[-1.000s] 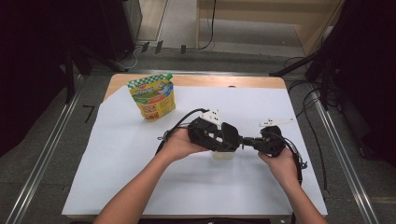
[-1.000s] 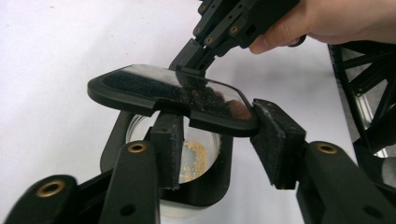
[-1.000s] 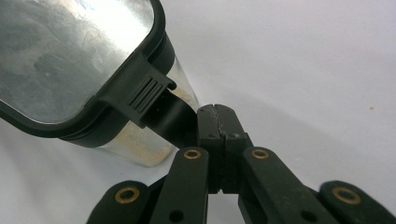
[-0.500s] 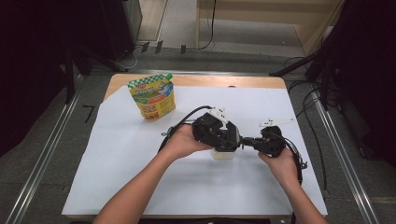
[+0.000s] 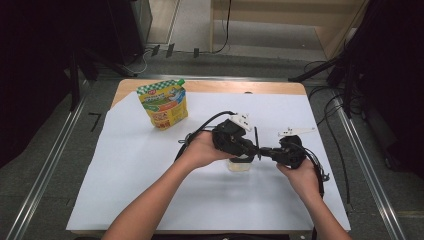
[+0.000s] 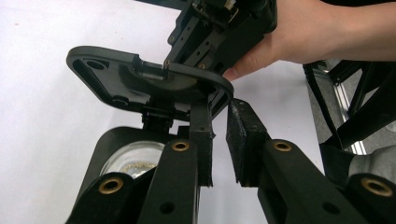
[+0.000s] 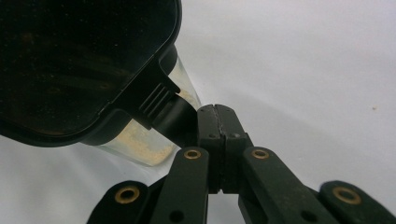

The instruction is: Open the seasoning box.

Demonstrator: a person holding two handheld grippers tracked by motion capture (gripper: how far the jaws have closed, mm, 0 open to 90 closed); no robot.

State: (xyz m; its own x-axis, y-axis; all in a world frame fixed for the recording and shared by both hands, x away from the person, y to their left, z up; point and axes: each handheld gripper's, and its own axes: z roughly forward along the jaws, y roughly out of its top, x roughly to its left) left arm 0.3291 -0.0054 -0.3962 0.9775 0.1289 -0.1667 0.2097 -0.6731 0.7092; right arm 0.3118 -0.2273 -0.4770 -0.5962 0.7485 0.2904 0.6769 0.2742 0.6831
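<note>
- The white-covered table (image 5: 150,165) spreads under my two forearms, which come in from the near edge.
- A green and yellow pouch (image 5: 162,103) stands upright at the far left of the table, well apart from my hands.
- My left gripper (image 5: 243,145) and my right gripper (image 5: 272,151) meet nose to nose near the middle of the table, above the container.
- The clear container (image 5: 239,164) sits on the table just beneath them, with pale crumbs in its bottom; its black hinged lid (image 6: 140,79) stands raised and tilted over the opening.
- My right jaws are pressed fully together, pinching the ribbed tab (image 7: 161,105) at the lid's edge.
- My left jaws have just been closing; a narrow gap remains between the pads (image 6: 243,140), the lid's rim sits just above their tips, and I cannot tell whether they grip it.
</note>
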